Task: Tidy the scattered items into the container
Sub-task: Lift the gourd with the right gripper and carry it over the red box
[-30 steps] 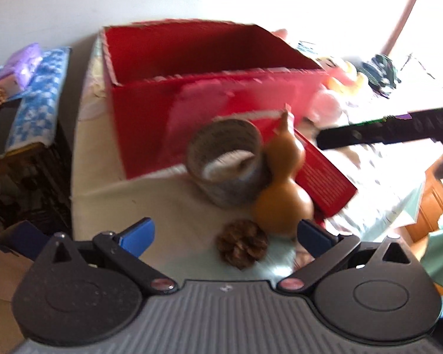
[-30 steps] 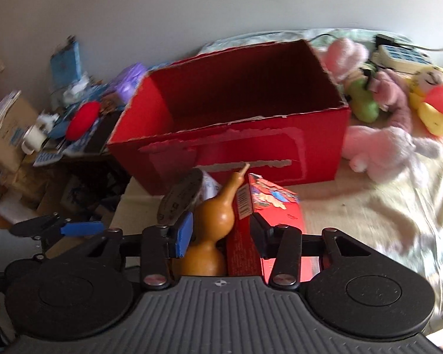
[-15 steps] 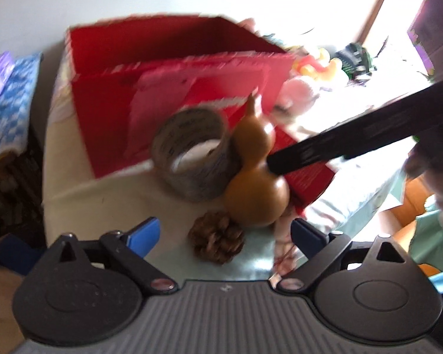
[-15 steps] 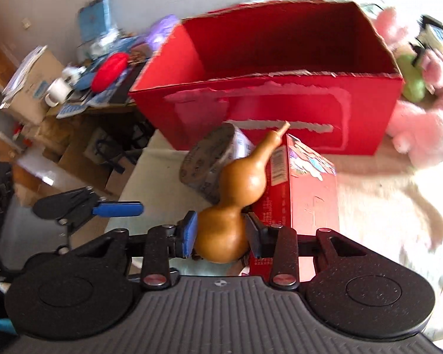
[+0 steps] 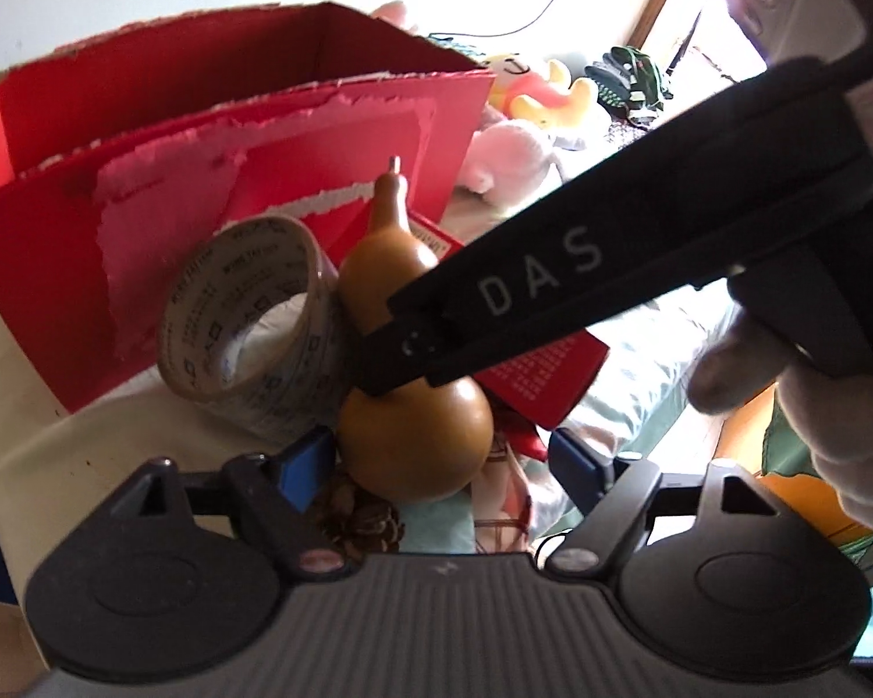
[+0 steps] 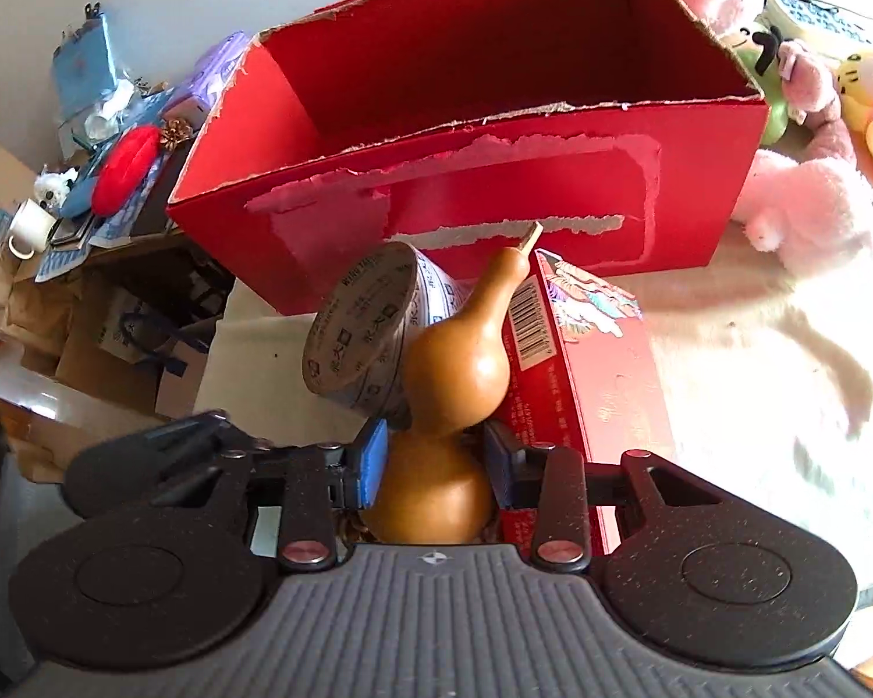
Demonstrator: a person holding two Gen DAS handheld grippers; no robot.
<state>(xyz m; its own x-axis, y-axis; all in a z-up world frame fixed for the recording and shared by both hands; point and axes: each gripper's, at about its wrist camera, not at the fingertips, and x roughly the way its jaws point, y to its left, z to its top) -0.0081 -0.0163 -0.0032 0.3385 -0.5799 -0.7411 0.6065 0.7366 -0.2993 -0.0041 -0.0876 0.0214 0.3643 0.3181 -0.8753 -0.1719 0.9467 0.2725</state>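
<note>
Right claw (image 6: 435, 459) pinches the brown gourd (image 6: 457, 360) at its waist — the gourd stands between the tape roll (image 6: 366, 326) and a flat red packet (image 6: 599, 372), before the red box (image 6: 494, 186). Left claw (image 5: 436, 462) is closing, not touching — a pine cone (image 5: 364, 515) lies between its fingers.

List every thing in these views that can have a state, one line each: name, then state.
Red box: open-topped, nothing visible inside.
Gourd: upright, leaning on the tape, between the right gripper's pads.
Tape: tilted on edge.
Carton: lying flat, shut.
Pinecone: lying on the cloth.
Right gripper: shut on the gourd.
Left gripper: closing, holding nothing.
</note>
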